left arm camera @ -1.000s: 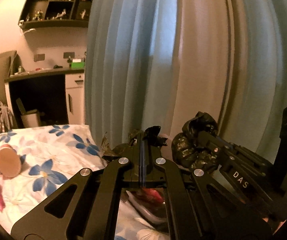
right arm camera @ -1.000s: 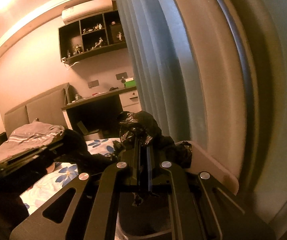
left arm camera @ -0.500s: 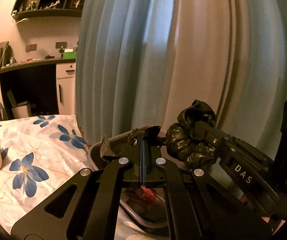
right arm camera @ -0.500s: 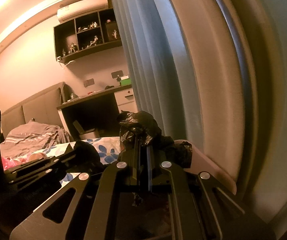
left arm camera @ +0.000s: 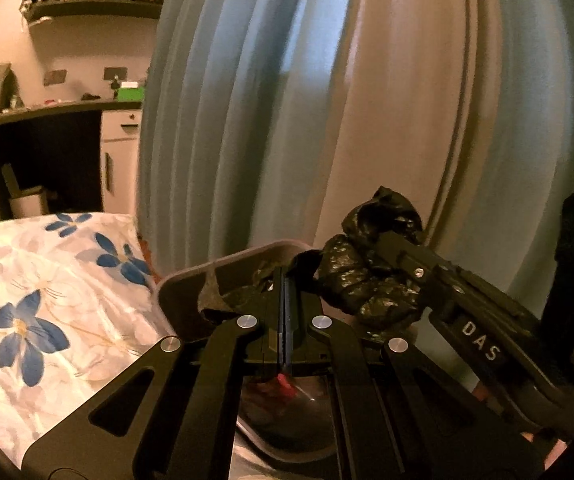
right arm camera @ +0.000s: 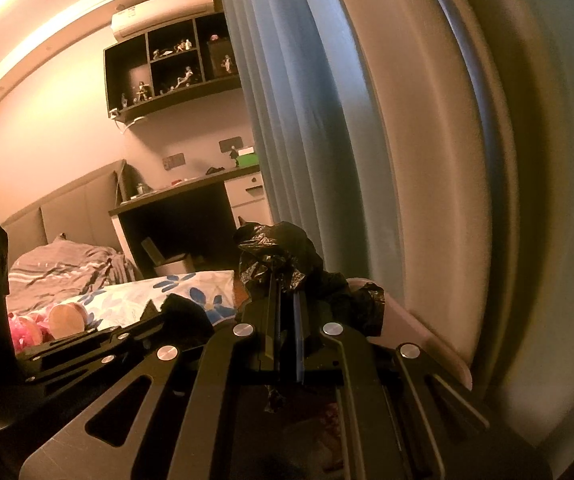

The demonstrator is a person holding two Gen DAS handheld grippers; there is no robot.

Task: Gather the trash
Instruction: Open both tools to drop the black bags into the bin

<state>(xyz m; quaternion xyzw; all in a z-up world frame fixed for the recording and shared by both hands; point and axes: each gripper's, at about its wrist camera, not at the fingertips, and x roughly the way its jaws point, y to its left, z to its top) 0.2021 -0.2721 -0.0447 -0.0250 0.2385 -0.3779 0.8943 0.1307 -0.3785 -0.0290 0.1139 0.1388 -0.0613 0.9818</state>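
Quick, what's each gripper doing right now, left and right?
Left gripper: shut on the black trash bag edge.
Right gripper: shut on the bag's bunched top.

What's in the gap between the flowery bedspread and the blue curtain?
In the left wrist view, a bin's brown rim rises between the bedspread and the curtain; both claws pinch its black bag over it.

Bedroom in a home. Bed with flower-print cover [left arm camera: 59,292] and padded headboard [right arm camera: 67,204]; desk [right arm camera: 191,196] with white drawers against the wall; dark wall shelf [right arm camera: 171,68] holding small figures. Air conditioner [right arm camera: 163,10] under the ceiling; long blue curtain [left arm camera: 247,100].
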